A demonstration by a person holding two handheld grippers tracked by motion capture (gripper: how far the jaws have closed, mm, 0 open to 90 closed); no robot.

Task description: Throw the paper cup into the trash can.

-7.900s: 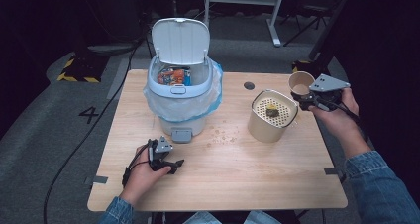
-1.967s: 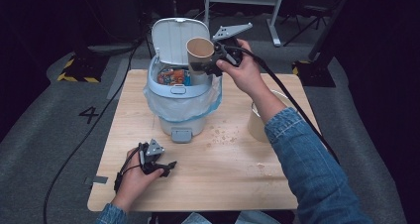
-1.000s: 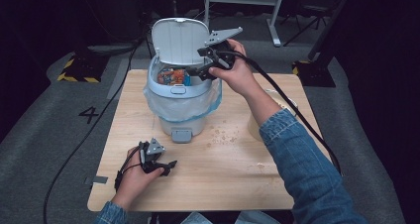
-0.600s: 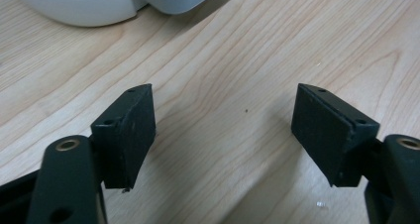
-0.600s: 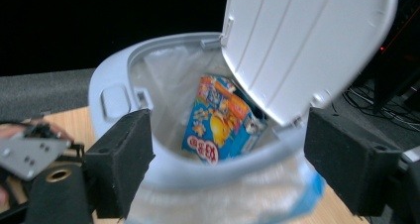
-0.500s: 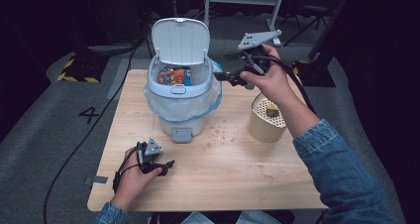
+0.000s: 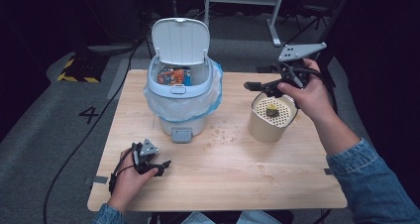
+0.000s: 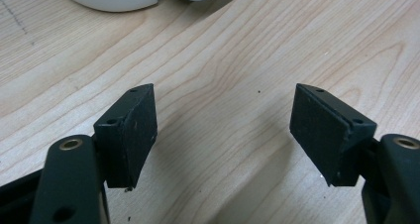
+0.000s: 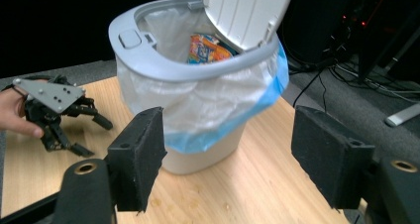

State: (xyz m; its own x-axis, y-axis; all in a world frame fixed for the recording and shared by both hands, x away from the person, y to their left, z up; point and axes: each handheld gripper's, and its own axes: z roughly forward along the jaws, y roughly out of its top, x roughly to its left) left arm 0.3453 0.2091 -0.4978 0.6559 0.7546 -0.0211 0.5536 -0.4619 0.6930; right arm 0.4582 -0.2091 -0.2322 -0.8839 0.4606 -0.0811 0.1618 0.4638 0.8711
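Note:
A white pedal bin [image 7: 183, 92] stands at the table's back middle, lid [image 7: 179, 40] up, lined with a white bag with a blue edge. An orange snack packet [image 7: 173, 77] lies inside; the packet [image 9: 208, 48] also shows in the right gripper view. My right gripper [image 7: 255, 87] hovers above the left rim of a beige perforated-top canister [image 7: 270, 120]. It points toward the bin [image 9: 198, 85]. Its jaws have just been closing, with nothing between them, and the right gripper [image 9: 228, 154] still stands open. My left gripper [image 7: 161, 167] rests open on the wood near the front left, and the left gripper [image 8: 223, 130] holds nothing.
Crumbs [image 7: 220, 134] lie scattered on the wooden table [image 7: 223, 184] between bin and canister. A small dark and yellow scrap [image 7: 271, 110] sits on the canister's perforated top. The bin's pedal [image 7: 181, 135] faces the front. Beyond the table edges the floor is dark, with cables.
My right hand has pulled away from the bin's opening and moved right to above the canister, its jaws narrowing. The paper cup it held two seconds ago is gone. The left hand stayed put.

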